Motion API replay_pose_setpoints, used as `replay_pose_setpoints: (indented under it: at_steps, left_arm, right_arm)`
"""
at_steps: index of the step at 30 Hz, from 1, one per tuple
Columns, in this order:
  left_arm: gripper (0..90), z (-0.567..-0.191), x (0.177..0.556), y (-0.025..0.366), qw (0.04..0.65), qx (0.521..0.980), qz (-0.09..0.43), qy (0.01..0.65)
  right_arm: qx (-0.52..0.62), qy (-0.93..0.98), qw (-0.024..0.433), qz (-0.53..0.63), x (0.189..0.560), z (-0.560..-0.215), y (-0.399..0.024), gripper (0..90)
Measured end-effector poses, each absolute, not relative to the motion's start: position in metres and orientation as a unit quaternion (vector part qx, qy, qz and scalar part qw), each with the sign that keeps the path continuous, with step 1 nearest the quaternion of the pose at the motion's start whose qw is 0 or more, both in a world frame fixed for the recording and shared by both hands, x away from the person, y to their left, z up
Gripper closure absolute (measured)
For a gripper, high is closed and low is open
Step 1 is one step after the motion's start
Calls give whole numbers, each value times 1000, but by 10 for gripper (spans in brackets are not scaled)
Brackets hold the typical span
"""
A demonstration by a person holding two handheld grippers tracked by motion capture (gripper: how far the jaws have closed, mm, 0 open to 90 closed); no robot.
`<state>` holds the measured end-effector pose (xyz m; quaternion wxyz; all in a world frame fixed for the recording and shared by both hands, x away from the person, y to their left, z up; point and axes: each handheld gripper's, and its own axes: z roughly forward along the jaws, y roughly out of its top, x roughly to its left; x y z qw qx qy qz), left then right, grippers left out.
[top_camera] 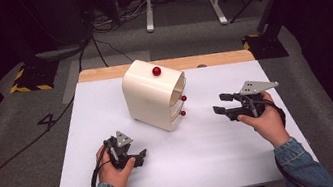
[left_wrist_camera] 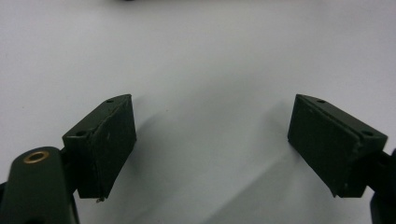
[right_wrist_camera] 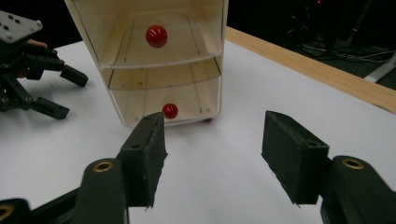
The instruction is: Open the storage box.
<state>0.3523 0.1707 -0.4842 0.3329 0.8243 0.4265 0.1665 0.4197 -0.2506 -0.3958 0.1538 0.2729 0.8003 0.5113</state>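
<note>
A cream mini drawer cabinet [top_camera: 152, 98] stands at the back middle of the white table [top_camera: 205, 155], with one red knob [top_camera: 156, 71] on top and red drawer knobs [top_camera: 183, 98] facing right. My right gripper [top_camera: 220, 104] hovers to its right, open, pointing at the drawer fronts with nothing between its fingers. In the right gripper view the cabinet [right_wrist_camera: 140, 18] fills the top, and its lower knob [right_wrist_camera: 170, 110] sits just beyond my right gripper [right_wrist_camera: 212, 158]. My left gripper [top_camera: 140, 158] rests open near the front left, over bare table [left_wrist_camera: 201, 56] in its own view.
A wooden table edge [top_camera: 209, 59] runs along the back. Beyond it lie floor cables [top_camera: 106, 47], a white stand's legs [top_camera: 183, 4] and two bases with yellow-black tape [top_camera: 30, 79]. The left gripper [right_wrist_camera: 70, 93] shows at the left of the right gripper view.
</note>
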Motion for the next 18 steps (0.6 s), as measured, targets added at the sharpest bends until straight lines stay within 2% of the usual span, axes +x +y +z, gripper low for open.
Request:
replay_pose_setpoints:
  at_steps: [6, 7, 18]
  left_arm:
    - [156, -484, 353, 171, 333, 825, 164, 426]
    - [157, -484, 353, 171, 332, 825, 165, 426]
    - [156, -484, 353, 171, 333, 826, 162, 426]
  right_arm:
    - [272, 789, 150, 530, 427, -400, -234, 403]
    - [258, 803, 144, 518, 430, -402, -229, 433]
    - [231, 815, 138, 513, 444, -419, -208, 520]
